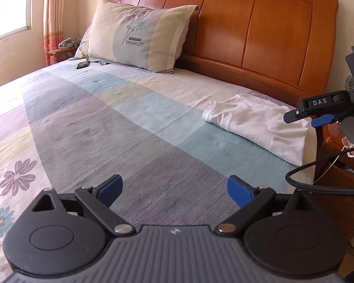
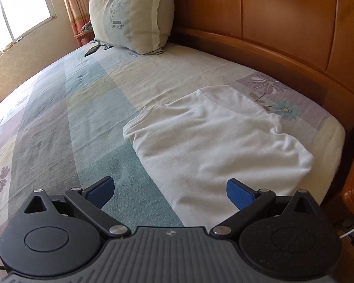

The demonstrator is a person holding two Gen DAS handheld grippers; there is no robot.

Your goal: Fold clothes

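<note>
Folded white garment point(image 2: 214, 146) lies on bed point(image 1: 94, 122) near headboard point(image 1: 259, 35), right side; left gripper point(image 1: 174, 191) spread, empty; right gripper point(image 2: 170, 192) spread above garment edge, probably not touching.

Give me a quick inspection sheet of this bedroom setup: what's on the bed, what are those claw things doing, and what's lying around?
Surface: bed with a patchwork floral sheet, mostly bare.
Job's things: one white garment, folded, lying near the headboard-side corner of the bed.
Clutter: a pillow leaning on the headboard; a small dark flat object beside it, too small to identify.
Grippers: left gripper open, above the sheet, holding nothing; right gripper open, over the garment's near edge, holding nothing.
Cables: a black cable looping by the right gripper's handle.
Surroundings: wooden headboard, curtain and window.
</note>
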